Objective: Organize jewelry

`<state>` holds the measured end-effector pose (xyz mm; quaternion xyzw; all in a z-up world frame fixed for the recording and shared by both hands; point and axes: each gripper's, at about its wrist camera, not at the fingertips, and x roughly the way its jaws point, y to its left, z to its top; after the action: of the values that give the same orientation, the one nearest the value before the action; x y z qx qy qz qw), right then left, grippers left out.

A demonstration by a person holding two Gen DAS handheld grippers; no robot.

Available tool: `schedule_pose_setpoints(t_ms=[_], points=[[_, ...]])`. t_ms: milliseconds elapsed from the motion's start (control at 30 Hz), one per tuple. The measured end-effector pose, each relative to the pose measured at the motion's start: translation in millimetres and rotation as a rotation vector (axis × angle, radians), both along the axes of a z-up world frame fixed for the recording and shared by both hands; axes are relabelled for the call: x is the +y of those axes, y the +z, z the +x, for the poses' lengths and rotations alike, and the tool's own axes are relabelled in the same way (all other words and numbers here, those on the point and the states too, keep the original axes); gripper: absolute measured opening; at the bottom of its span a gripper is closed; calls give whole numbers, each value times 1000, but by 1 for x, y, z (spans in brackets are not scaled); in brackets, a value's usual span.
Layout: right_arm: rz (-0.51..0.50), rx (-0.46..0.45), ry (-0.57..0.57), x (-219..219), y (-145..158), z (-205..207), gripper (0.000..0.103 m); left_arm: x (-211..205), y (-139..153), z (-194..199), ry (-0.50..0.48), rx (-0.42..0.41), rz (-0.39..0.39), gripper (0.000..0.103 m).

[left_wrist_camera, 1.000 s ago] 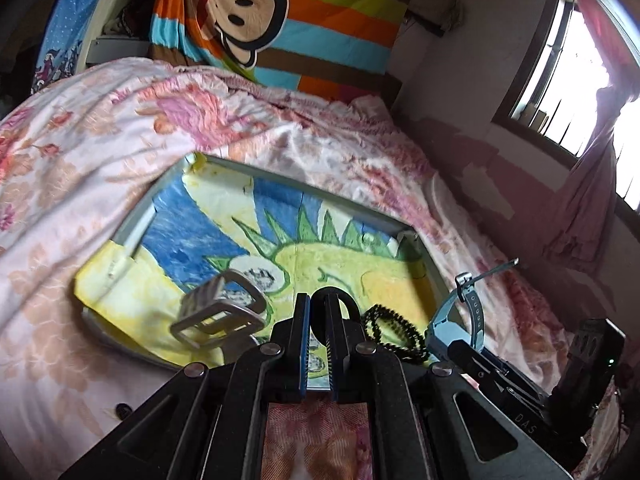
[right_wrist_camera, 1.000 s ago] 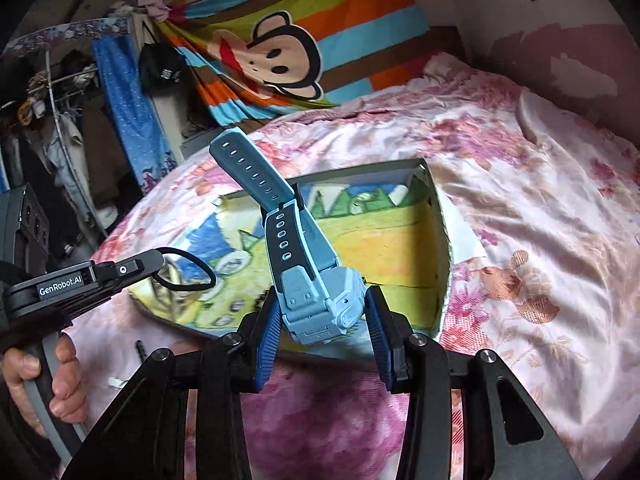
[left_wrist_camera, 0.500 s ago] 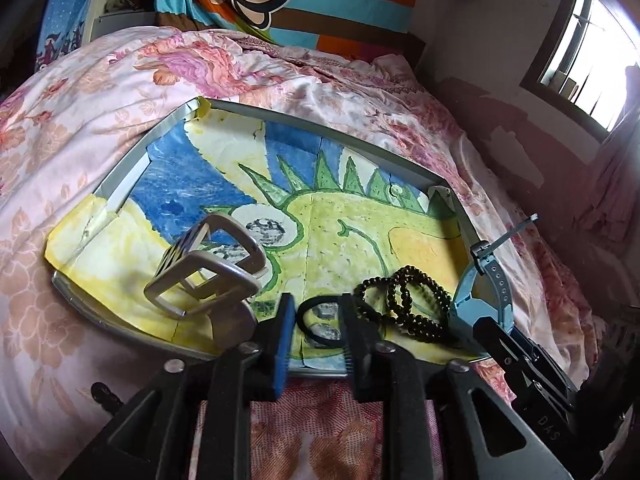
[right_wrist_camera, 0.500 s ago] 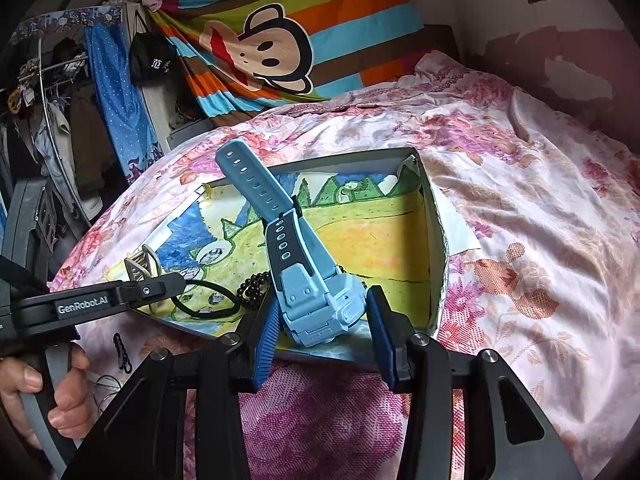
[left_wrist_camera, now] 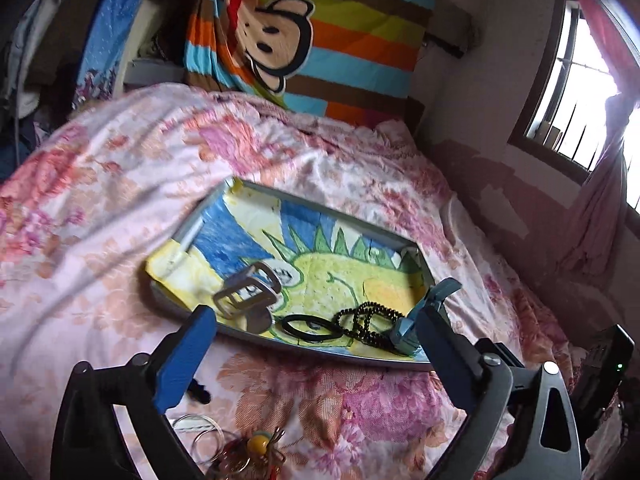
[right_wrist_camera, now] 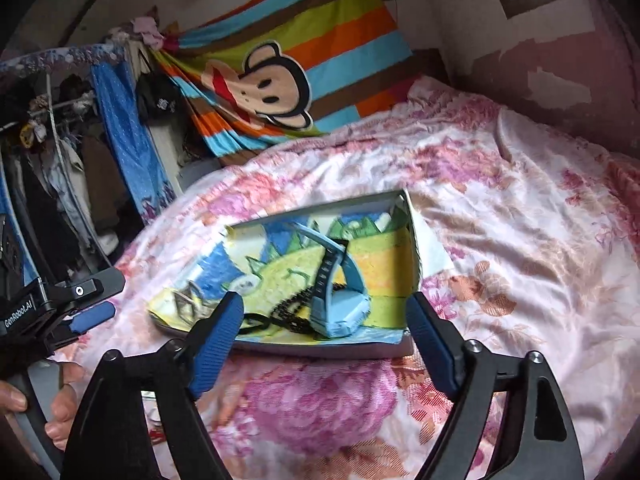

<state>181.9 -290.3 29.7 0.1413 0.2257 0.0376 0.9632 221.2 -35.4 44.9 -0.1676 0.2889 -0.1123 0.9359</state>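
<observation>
Both tools gape wide, empty: left tool [left_wrist_camera: 308,344], right tool [right_wrist_camera: 324,344]. Blue watch [right_wrist_camera: 340,312] sits in the tray [left_wrist_camera: 320,354]. Next: reach low for the bangles [left_wrist_camera: 204,436] on the bed.

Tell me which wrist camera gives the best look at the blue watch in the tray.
The right wrist view. The blue watch sits unobstructed between the open fingers, case and looped strap both visible, though slightly blurred. In the left wrist view, the watch is partly hidden behind one finger; only part of the case and a strap end show.
</observation>
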Motion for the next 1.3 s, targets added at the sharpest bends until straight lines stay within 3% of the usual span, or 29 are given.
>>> schedule_pose_setpoints(t_ms=[133,267,400,567,867,1067,1300], points=[[-67,-101,34,18,23,-37,102,8,17,-32,44,-49,83,103],[-154,-169,93,37,39,-73,102,18,27,-67,81,-102,161,103],[-170,-196,131,48,44,-104,102,31,29,-102,90,-144,193,103],[-168,-173,126,54,37,-134,102,44,19,-139,86,-171,253,103],[-212,-52,154,66,3,-151,102,72,-26,-162,71,-76,235,103],[-273,53,168,79,-24,-139,102,78,-48,-159,72,39,253,103],[-288,92,193,88,-29,-135,102,82,-62,-151,82,103,266,103]])
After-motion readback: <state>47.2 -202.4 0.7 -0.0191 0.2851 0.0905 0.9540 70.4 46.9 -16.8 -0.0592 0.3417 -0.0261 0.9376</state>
